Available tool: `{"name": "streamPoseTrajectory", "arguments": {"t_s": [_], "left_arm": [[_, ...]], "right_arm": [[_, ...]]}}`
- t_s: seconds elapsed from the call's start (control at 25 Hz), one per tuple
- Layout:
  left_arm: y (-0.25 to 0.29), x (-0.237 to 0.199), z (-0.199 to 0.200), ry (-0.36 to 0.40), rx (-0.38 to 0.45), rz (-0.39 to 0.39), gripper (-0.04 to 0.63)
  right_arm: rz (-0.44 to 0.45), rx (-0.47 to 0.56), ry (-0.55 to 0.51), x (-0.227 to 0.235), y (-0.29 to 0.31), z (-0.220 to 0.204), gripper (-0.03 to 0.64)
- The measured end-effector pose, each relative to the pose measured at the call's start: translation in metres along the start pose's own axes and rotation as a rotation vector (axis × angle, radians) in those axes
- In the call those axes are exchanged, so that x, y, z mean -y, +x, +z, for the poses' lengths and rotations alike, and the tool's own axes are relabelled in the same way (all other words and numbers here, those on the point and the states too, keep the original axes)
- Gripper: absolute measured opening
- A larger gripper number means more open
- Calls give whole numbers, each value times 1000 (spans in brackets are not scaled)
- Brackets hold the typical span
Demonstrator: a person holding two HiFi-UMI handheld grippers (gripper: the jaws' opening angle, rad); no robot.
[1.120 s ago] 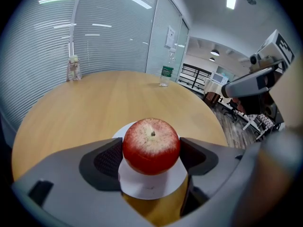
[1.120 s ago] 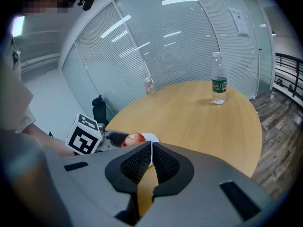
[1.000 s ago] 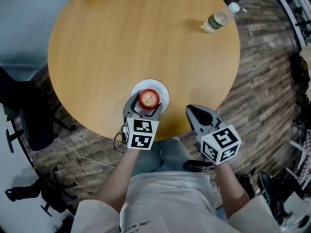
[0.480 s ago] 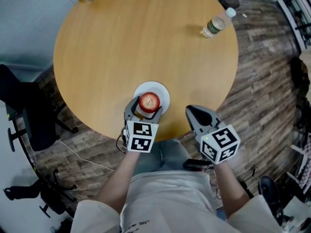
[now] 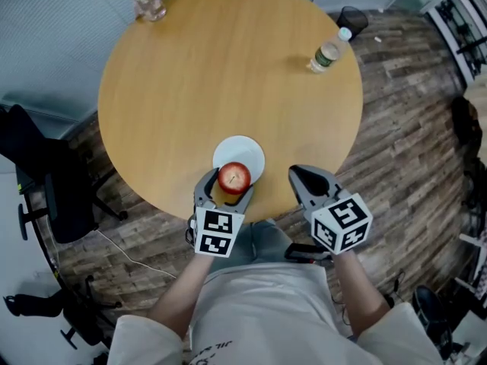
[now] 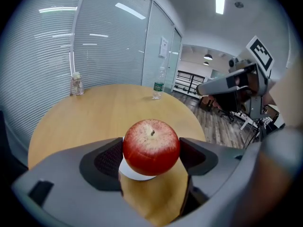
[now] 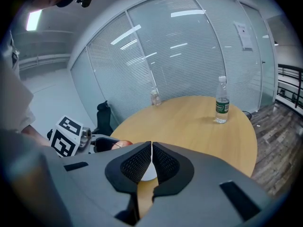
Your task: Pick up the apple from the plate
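Observation:
The red apple (image 5: 233, 177) is clamped between the jaws of my left gripper (image 5: 230, 181), over the near rim of the white plate (image 5: 240, 149) on the round wooden table (image 5: 228, 74). In the left gripper view the apple (image 6: 151, 147) is raised clear of the plate (image 6: 134, 174), with a black pad pressing each side and the left gripper (image 6: 151, 156) shut on it. My right gripper (image 5: 303, 176) is shut with nothing in it, at the table's near edge to the right of the plate. In the right gripper view its pads (image 7: 163, 164) meet, and the apple (image 7: 124, 144) shows to the left.
A water bottle (image 5: 327, 52) stands at the table's far right and a small glass jar (image 5: 149, 2) at the far left. A black chair (image 5: 46, 181) is on the left and a dark bin (image 5: 351, 17) beyond the table. The floor is wood plank.
The left gripper has drawn the apple off the plate's middle, up and back toward the near rim. The right gripper has stayed in place, shut.

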State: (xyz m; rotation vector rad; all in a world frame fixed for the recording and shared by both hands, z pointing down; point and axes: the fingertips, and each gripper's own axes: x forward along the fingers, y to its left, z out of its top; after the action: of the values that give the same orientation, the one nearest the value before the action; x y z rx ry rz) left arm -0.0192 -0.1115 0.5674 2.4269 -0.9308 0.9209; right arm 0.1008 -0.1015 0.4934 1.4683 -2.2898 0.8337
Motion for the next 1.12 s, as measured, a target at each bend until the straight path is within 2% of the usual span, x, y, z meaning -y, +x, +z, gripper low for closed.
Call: {"name": "streamPoseTrajectory", "arguments": {"t_s": [0.2, 0.4, 0.84, 1.12], "left_arm": [[-23, -1, 13, 12, 43, 24, 374], [-51, -5, 20, -27, 92, 34, 374], [-86, 25, 52, -10, 194, -16, 374], [-99, 19, 60, -21, 233, -10, 374]], "right_arm": [[-2, 28, -33, -4, -14, 10, 31], [-9, 43, -50, -10, -24, 12, 32], [13, 91, -75, -29, -39, 33, 31], [33, 124, -111, -41, -38, 50, 31]]}}
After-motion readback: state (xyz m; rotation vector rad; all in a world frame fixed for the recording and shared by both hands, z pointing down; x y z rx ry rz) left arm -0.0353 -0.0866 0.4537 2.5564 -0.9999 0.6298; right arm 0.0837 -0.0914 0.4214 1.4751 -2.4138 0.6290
